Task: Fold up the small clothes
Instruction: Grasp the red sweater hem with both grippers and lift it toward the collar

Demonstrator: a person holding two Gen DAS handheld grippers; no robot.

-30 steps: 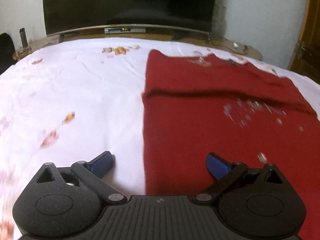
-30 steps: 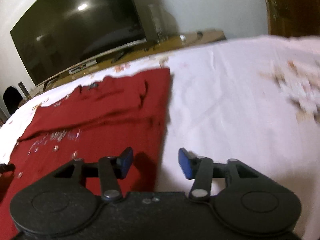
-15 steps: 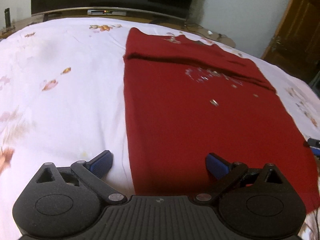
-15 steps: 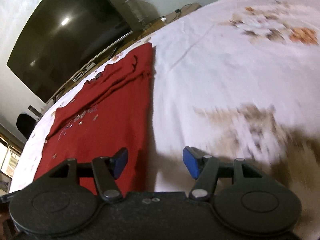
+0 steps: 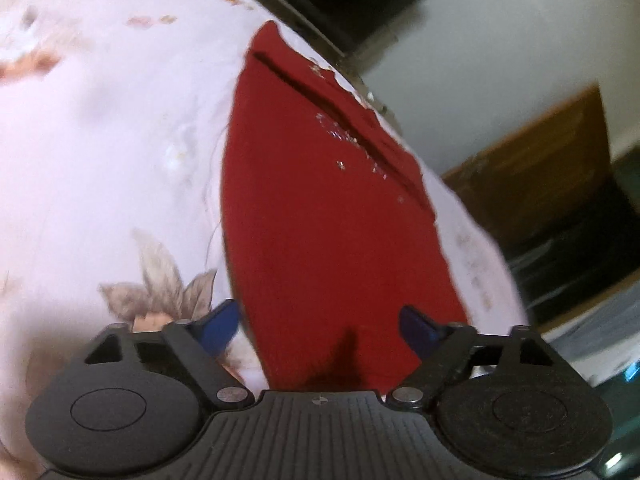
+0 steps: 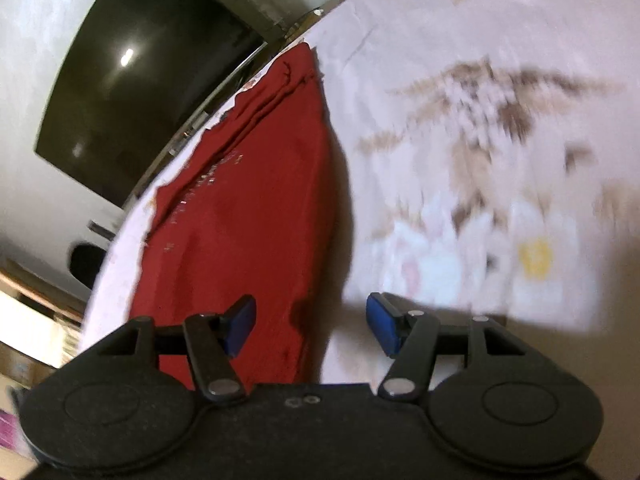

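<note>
A dark red garment (image 5: 320, 208) lies flat on a white floral bedsheet (image 5: 100, 140), with its far end folded over and small sparkly decorations near the fold. My left gripper (image 5: 320, 326) is open, low over the garment's near left corner, straddling its left edge. The garment also shows in the right wrist view (image 6: 248, 216). My right gripper (image 6: 312, 326) is open, low over the near right corner, straddling the right edge. Neither gripper holds anything.
A large dark TV (image 6: 132, 80) on a low stand stands past the far end of the bed. A wooden door (image 5: 548, 160) and dark furniture stand to the right. The floral sheet (image 6: 480, 140) stretches to the right of the garment.
Both grippers have pulled back along the garment towards its near end and dropped lower, each now at a near corner. Both stayed open.
</note>
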